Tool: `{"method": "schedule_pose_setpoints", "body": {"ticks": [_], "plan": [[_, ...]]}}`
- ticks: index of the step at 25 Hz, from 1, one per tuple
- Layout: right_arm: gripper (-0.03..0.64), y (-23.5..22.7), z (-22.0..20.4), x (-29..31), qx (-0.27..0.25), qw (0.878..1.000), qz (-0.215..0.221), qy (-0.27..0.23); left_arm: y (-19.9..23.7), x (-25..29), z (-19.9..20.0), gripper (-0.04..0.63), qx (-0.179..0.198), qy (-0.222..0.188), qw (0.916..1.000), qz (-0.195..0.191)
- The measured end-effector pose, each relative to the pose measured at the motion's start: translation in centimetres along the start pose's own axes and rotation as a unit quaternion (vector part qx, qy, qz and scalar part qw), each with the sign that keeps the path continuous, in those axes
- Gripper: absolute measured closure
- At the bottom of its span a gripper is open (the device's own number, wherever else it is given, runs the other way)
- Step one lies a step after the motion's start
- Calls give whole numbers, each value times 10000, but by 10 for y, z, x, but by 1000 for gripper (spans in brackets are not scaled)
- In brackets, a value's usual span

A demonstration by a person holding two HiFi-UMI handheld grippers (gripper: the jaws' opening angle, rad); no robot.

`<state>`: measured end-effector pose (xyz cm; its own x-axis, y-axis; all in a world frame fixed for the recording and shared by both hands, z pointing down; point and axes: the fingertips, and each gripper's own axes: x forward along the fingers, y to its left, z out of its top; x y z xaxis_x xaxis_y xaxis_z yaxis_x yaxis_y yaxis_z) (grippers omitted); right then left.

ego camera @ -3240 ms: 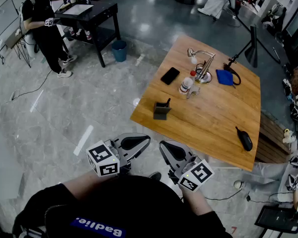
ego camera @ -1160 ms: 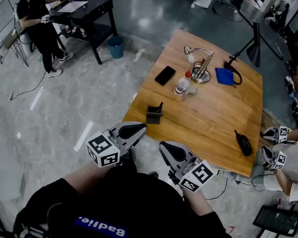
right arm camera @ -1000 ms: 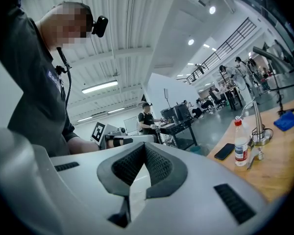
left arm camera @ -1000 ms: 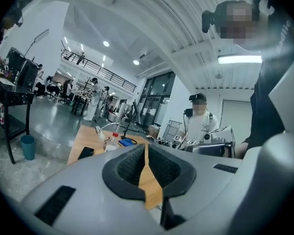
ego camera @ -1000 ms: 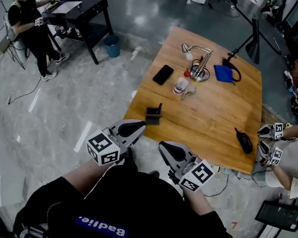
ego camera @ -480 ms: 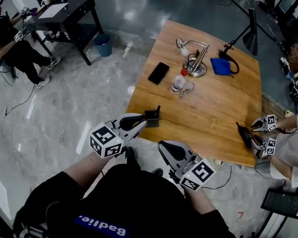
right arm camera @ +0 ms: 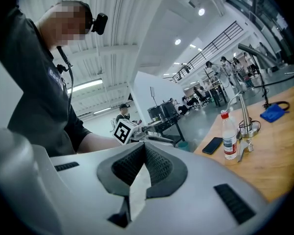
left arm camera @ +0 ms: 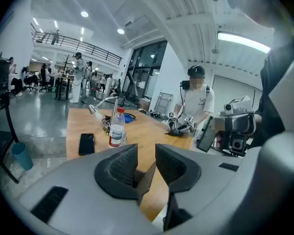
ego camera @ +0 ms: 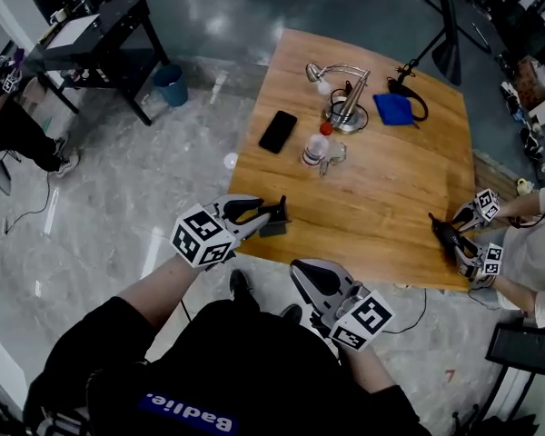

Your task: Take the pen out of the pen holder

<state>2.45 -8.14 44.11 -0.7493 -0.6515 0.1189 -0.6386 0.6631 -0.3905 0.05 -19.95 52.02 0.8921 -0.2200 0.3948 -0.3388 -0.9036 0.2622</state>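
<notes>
A small dark pen holder (ego camera: 274, 227) stands at the near left edge of the wooden table (ego camera: 391, 198), with a black pen (ego camera: 282, 203) sticking up out of it. My left gripper (ego camera: 262, 213) reaches in from the left, its tips right beside the holder and pen. Its jaws are opening, and in the left gripper view (left arm camera: 146, 155) no pen shows in the gap, only the table edge. My right gripper (ego camera: 307, 273) hangs below the table's near edge, shut and empty (right arm camera: 143, 163).
On the table lie a black phone (ego camera: 277, 131), a water bottle (ego camera: 316, 147), a desk lamp (ego camera: 341, 98) and a blue cloth (ego camera: 391, 108). At the right edge another person's grippers (ego camera: 477, 234) work on a black object (ego camera: 443, 234). A black desk (ego camera: 91, 34) stands far left.
My left gripper has moved forward and down to the pen holder, and its jaws have gone from shut to open. The right gripper has barely shifted.
</notes>
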Motion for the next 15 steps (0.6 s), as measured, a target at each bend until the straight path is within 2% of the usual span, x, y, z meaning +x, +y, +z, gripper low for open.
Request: {"method": "schedule_pose_setpoints", "body": {"ticks": [8,15], "plan": [[611,-14,-7,-5,183,9994,-300,7,24,33,-14,472,220,644,9972,-320],[611,-22,-12,-9,322,9983,-492,4,38,64,-38,463,449,1255,9894,-568]]}}
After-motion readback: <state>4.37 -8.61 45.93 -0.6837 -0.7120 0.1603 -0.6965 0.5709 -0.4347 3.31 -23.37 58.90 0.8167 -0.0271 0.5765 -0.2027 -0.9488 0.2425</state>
